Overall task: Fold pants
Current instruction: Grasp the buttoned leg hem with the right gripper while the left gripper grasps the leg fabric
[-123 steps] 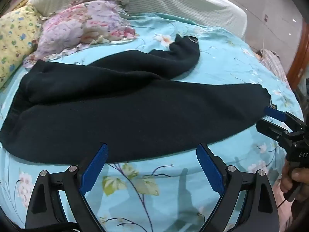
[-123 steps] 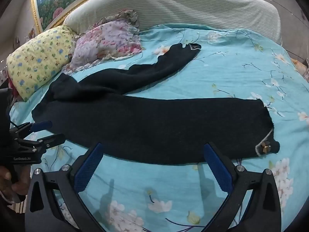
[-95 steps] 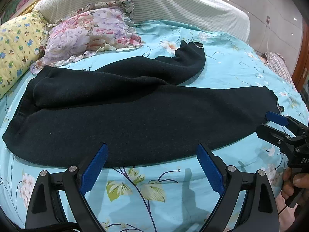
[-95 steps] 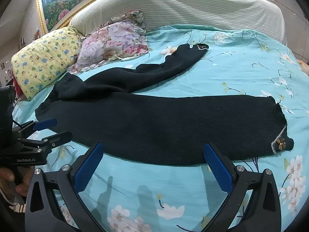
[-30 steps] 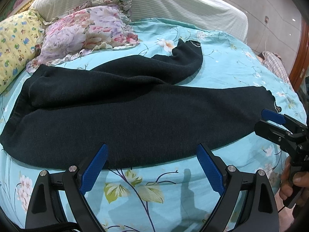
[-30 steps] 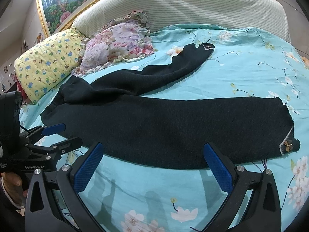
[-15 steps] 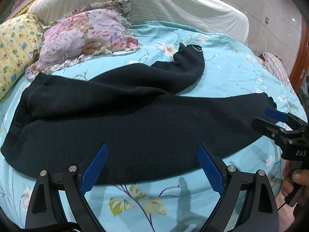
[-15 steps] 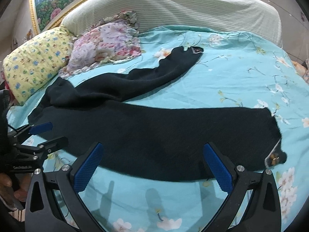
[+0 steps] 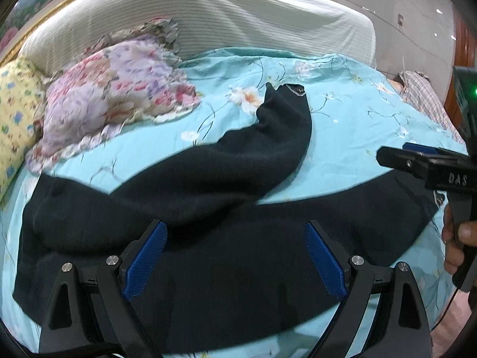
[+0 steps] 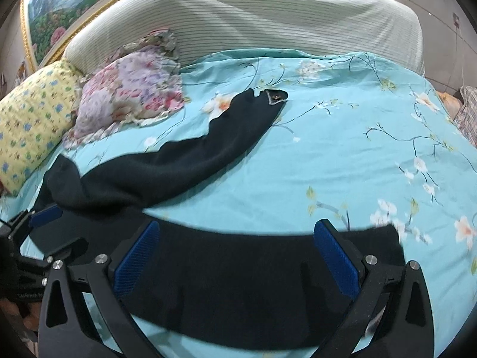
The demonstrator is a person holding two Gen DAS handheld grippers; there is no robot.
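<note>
Black pants (image 9: 226, 238) spread across a bed with a turquoise floral sheet (image 10: 342, 155); both grippers wide apart, holding nothing.
Left gripper (image 9: 234, 256) hovers over the near leg by the waist; right gripper (image 10: 235, 256) over that leg's cuff end; the far leg angles toward a striped white headboard (image 10: 253, 21); a floral pillow (image 10: 131, 89) and a yellow pillow (image 10: 32, 113) lie left; a gold-framed painting (image 10: 53, 9) hangs behind.

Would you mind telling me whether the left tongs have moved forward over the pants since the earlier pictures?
Yes. The left tongs have advanced toward the headboard: their open blue tips now sit over the black pants rather than over the bedsheet in front of them.
</note>
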